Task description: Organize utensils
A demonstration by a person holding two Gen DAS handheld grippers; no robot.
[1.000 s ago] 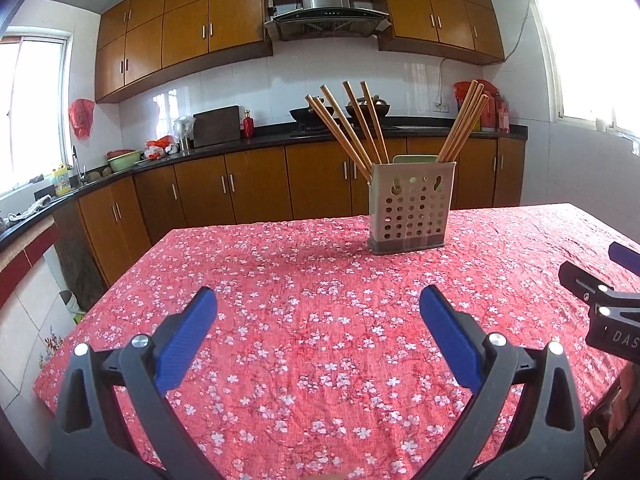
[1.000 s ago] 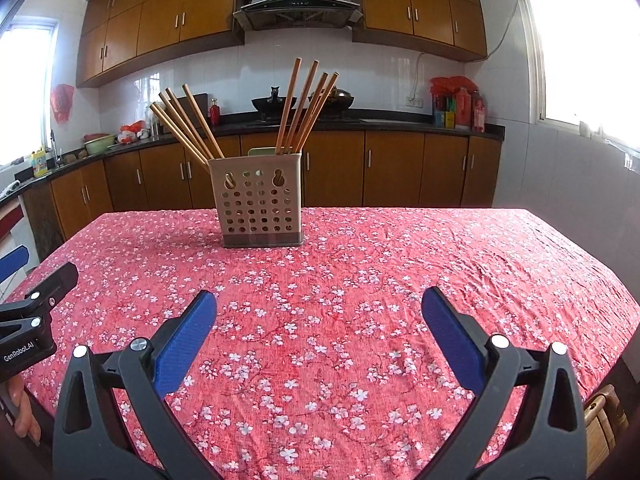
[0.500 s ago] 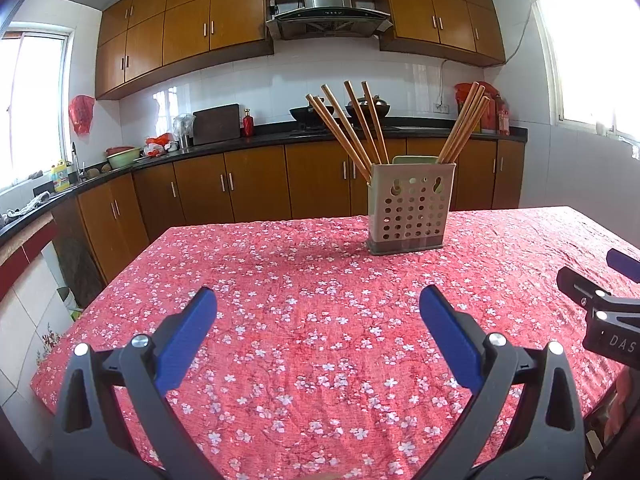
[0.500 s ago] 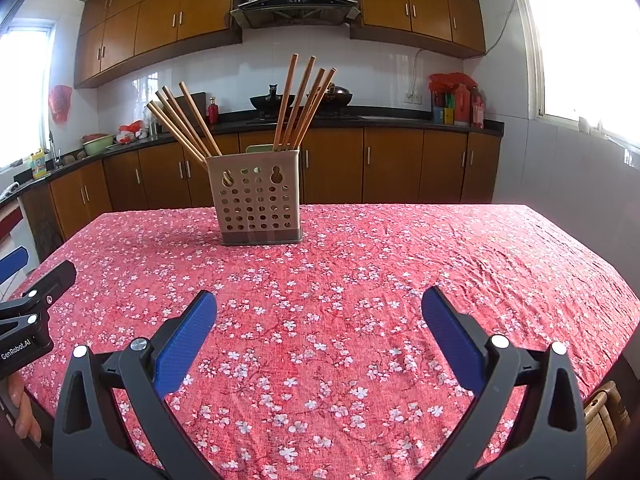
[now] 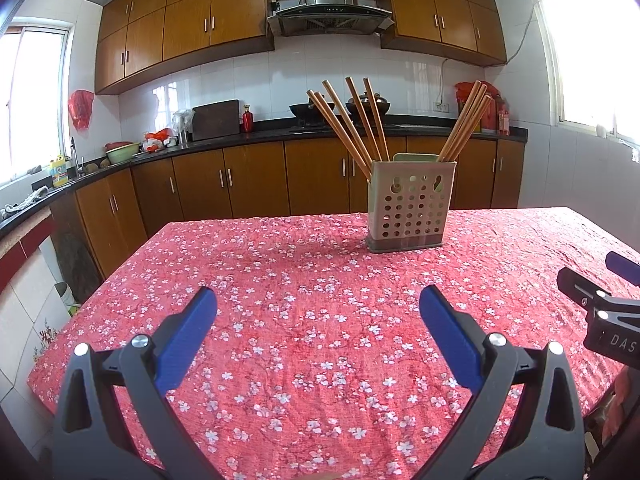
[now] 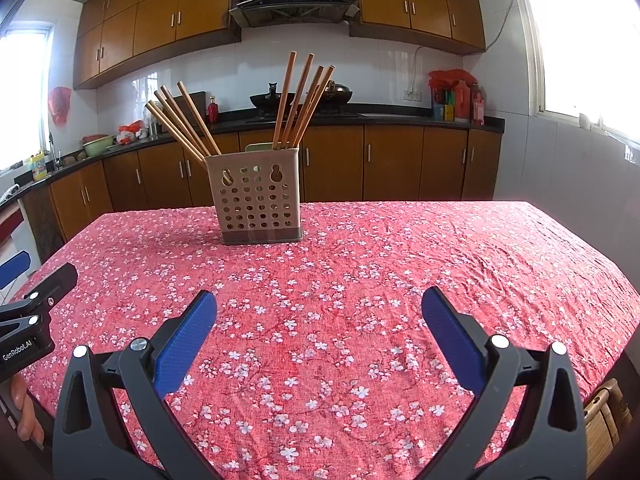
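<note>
Left wrist view shows the left gripper point(image 5: 318, 304) spread wide with nothing between its blue pads, hovering over the desk point(image 5: 280, 320) covered in a red cloth with white blossoms; the beige perforated plastic utensil holder point(image 5: 408, 208) stands upright at about one o'clock, well apart, with brown wooden chopsticks point(image 5: 352, 124) fanning out of it. Right wrist view shows the right gripper point(image 6: 319, 304) equally wide and empty, the holder at eleven o'clock.

The right hand-held gripper point(image 6: 319, 312) hangs spread wide over the near desk point(image 6: 460, 248); far left, the perforated holder point(image 6: 258, 204) carries chopsticks point(image 6: 298, 108).
</note>
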